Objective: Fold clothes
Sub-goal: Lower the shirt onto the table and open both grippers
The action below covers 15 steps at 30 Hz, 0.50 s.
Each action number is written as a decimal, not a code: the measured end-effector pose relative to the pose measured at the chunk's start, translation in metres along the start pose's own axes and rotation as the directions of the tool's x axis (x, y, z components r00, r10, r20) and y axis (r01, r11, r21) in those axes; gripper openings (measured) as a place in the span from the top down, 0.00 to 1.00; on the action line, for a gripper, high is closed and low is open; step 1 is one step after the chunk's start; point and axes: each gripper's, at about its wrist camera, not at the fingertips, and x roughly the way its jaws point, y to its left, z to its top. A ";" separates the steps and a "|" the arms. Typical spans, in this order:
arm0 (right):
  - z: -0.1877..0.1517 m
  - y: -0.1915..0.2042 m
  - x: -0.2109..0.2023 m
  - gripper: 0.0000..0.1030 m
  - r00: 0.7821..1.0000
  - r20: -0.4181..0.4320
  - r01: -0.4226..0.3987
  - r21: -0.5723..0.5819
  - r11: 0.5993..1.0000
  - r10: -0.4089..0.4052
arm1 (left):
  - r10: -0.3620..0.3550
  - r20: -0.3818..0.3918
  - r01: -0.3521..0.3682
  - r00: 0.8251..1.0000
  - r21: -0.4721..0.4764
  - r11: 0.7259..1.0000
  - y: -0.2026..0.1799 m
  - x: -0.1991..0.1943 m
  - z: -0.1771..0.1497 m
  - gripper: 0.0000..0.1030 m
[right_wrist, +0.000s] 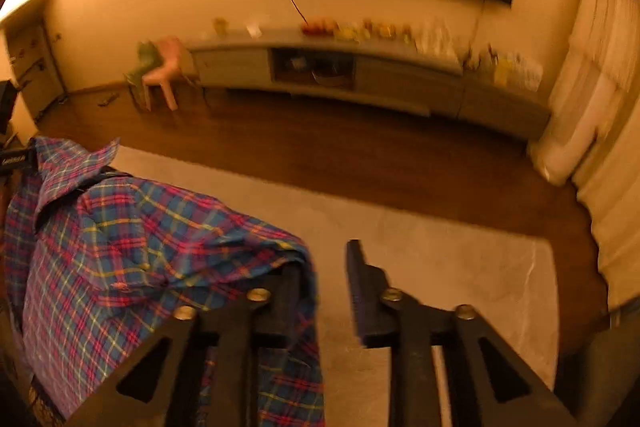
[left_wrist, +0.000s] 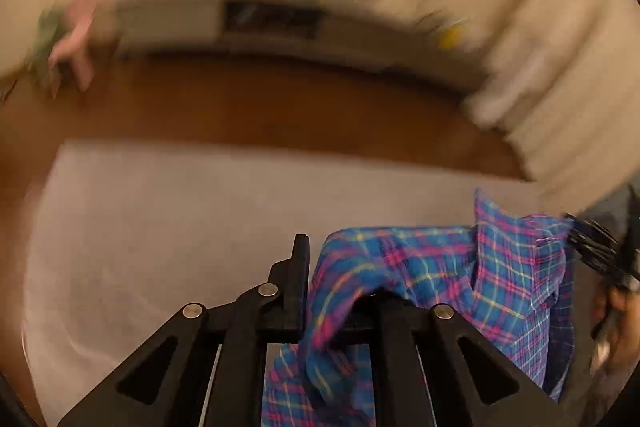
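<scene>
Your left gripper (left_wrist: 340,291) pinches the blue-and-pink plaid cotton shirt (left_wrist: 420,267) aloft to spread it; your right gripper (right_wrist: 326,291) beside it stands open, cloth draped over one finger.

Left gripper (left_wrist: 320,291) of matte black plastic, angular linkage arms with triangular cut-outs at five and seven o'clock, round silver rivets at the joints, right gripper (right_wrist: 324,291) alike, brass-toned rivets, ribbed inner finger pad (right_wrist: 358,291)

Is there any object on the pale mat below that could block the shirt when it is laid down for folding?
Nothing visible does. The plaid shirt hangs draped over the left gripper and the right gripper, above the pale mat. The mat's visible part looks bare, though the shirt hides some of it.
</scene>
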 end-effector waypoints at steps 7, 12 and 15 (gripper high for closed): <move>-0.074 0.029 0.079 0.55 0.997 -0.053 -0.067 -0.077 0.995 0.063 | -0.053 0.053 0.048 0.997 0.086 0.995 0.031 0.041 -0.086 0.76; -0.126 0.043 0.056 0.45 0.991 -0.041 -0.132 -0.136 0.982 0.127 | -0.077 -0.018 0.079 0.997 0.242 0.967 0.004 0.035 -0.148 0.60; -0.155 0.044 0.050 0.44 0.979 -0.075 -0.198 -0.090 0.976 0.191 | -0.065 -0.058 0.079 0.996 0.292 0.953 -0.020 0.034 -0.181 0.53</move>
